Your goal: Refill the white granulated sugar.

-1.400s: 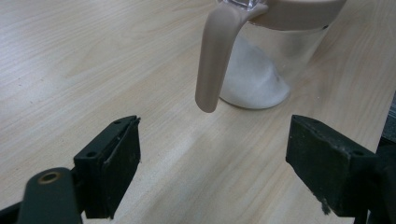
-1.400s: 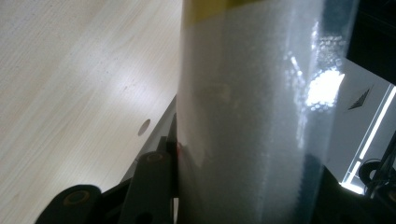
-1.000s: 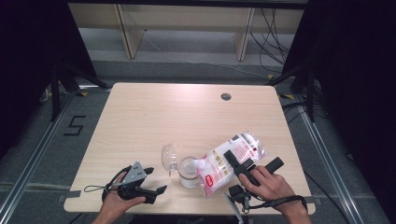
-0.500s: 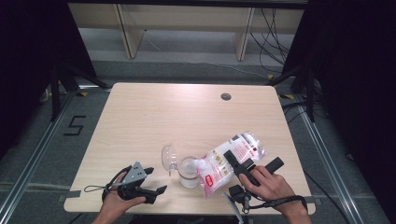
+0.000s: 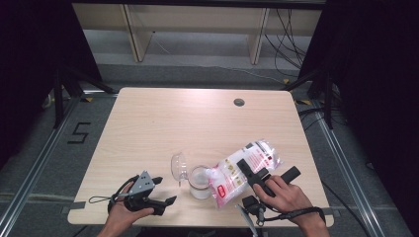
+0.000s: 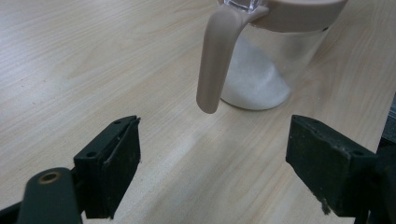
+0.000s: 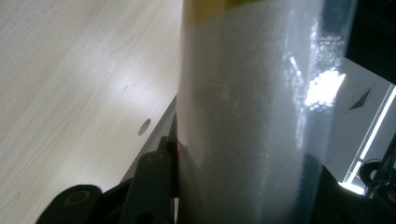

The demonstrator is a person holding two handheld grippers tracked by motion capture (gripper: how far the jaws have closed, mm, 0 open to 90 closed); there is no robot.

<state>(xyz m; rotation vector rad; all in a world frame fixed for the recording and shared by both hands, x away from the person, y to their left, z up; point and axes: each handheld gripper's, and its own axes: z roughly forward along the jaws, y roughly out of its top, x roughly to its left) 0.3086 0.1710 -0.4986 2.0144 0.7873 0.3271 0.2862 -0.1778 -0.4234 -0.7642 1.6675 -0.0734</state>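
My right tool (image 5: 268, 174) is pinching the sugar bag (image 5: 244, 168), tipped over the jar (image 5: 200, 181); left tool (image 5: 159, 191) sits spread wide, nothing in it.

L gripper (image 5: 160, 190) sits low near the table's front edge, held in the L hand (image 5: 129, 211), jaws wide apart w/ nothing between. R gripper (image 5: 269, 174), in the R hand (image 5: 286, 195), jaws clamped on a bag (image 5: 244, 165), tilted.
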